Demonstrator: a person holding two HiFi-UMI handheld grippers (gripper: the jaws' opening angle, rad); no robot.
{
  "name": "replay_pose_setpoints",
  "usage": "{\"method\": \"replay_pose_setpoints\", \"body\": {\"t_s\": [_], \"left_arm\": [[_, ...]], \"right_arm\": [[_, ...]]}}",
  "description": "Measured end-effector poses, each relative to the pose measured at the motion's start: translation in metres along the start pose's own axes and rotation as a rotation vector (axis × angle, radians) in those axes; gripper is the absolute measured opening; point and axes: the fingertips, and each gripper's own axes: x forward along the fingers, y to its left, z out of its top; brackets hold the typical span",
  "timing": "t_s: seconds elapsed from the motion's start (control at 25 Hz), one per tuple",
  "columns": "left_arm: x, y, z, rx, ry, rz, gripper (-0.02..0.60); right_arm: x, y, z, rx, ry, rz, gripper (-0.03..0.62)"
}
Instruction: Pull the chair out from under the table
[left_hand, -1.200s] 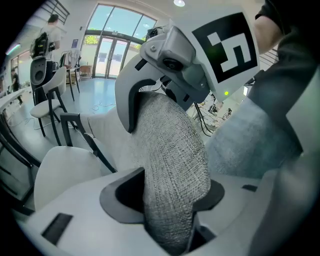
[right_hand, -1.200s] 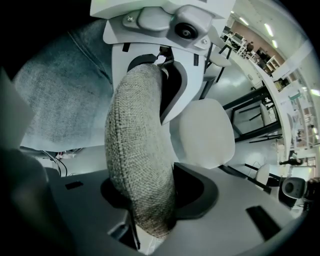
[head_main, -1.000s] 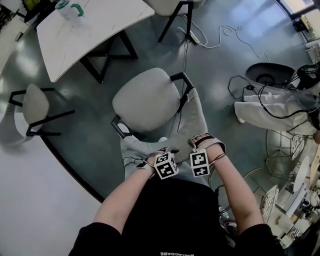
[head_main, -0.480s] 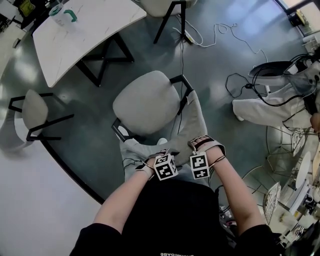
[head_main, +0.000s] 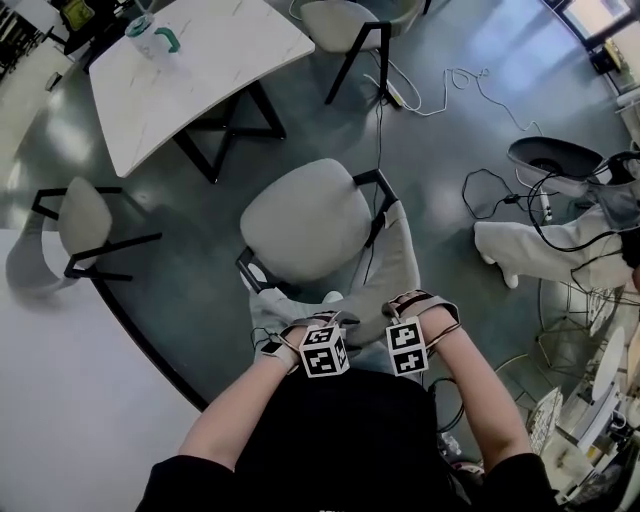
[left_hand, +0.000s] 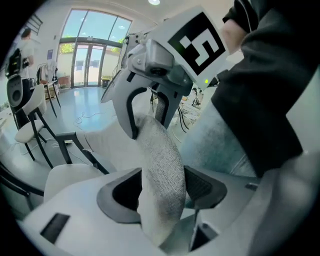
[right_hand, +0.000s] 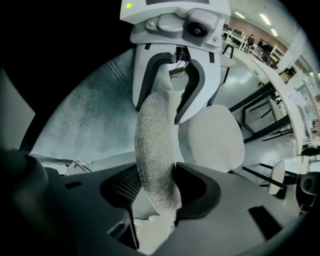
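The chair (head_main: 305, 220) has a pale grey seat and black legs, and stands clear of the white table (head_main: 200, 70). Its fabric backrest (head_main: 385, 270) is nearest me. Both grippers sit side by side on the backrest's top edge. In the left gripper view, the backrest (left_hand: 157, 150) runs between the jaws of my left gripper (left_hand: 162, 187), which stands wide with slack beside the fabric. My right gripper (right_hand: 159, 190) has the backrest (right_hand: 152, 135) filling its jaws, pads against the fabric, and the jaws are starting to open. The marker cubes hide most of both grippers (head_main: 322, 335) (head_main: 405, 325) in the head view.
A cup with a teal handle (head_main: 150, 35) stands on the table. A second chair (head_main: 75, 215) is at the left and a third (head_main: 345, 20) at the top. Cables (head_main: 440, 85) trail over the floor. A black round base (head_main: 555, 155) and white cloth (head_main: 540, 245) lie to the right.
The whole view has shifted a little. Both grippers stay together at the top of the backrest, and the chair keeps its place by the table.
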Motion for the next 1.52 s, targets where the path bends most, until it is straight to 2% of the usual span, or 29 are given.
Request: {"method": "replay_pose_setpoints", "body": {"t_s": [0.12, 0.28, 0.4, 0.56, 0.72, 0.8, 0.92, 1.12, 1.24, 1.4, 1.52], "left_arm": [[-0.024, 0.006, 0.006, -0.033, -0.04, 0.005, 0.265], [-0.058, 0.022, 0.005, -0.047, -0.061, 0.081, 0.255], [-0.089, 0.029, 0.01, -0.077, -0.107, 0.135, 0.253], [-0.142, 0.041, 0.02, -0.095, -0.174, 0.238, 0.248], [-0.2, 0.056, 0.015, -0.117, -0.198, 0.381, 0.233], [-0.23, 0.061, 0.013, -0.133, -0.228, 0.448, 0.217], [-0.283, 0.065, 0.015, -0.176, -0.325, 0.561, 0.174], [-0.372, 0.071, 0.014, -0.223, -0.51, 0.808, 0.049], [-0.41, 0.065, 0.016, -0.26, -0.649, 0.874, 0.007], [-0.459, 0.053, 0.018, -0.309, -0.809, 0.966, 0.006], [-0.49, 0.045, 0.012, -0.365, -0.896, 1.02, 0.006]], "right_arm": [[-0.015, 0.002, 0.001, -0.023, 0.004, 0.024, 0.193], [-0.034, -0.002, 0.008, -0.089, 0.021, 0.029, 0.193], [-0.054, -0.011, 0.021, -0.082, -0.015, 0.009, 0.193], [-0.097, -0.062, 0.042, 0.001, -0.111, -0.132, 0.193], [-0.143, -0.12, 0.078, 0.166, -0.291, -0.304, 0.189], [-0.167, -0.144, 0.095, 0.24, -0.375, -0.386, 0.158], [-0.201, -0.17, 0.122, 0.327, -0.49, -0.482, 0.122], [-0.253, -0.202, 0.167, 0.422, -0.66, -0.603, 0.089], [-0.284, -0.217, 0.191, 0.45, -0.749, -0.665, 0.078], [-0.333, -0.224, 0.227, 0.454, -0.907, -0.717, 0.064], [-0.365, -0.224, 0.254, 0.438, -1.011, -0.736, 0.061]]}}
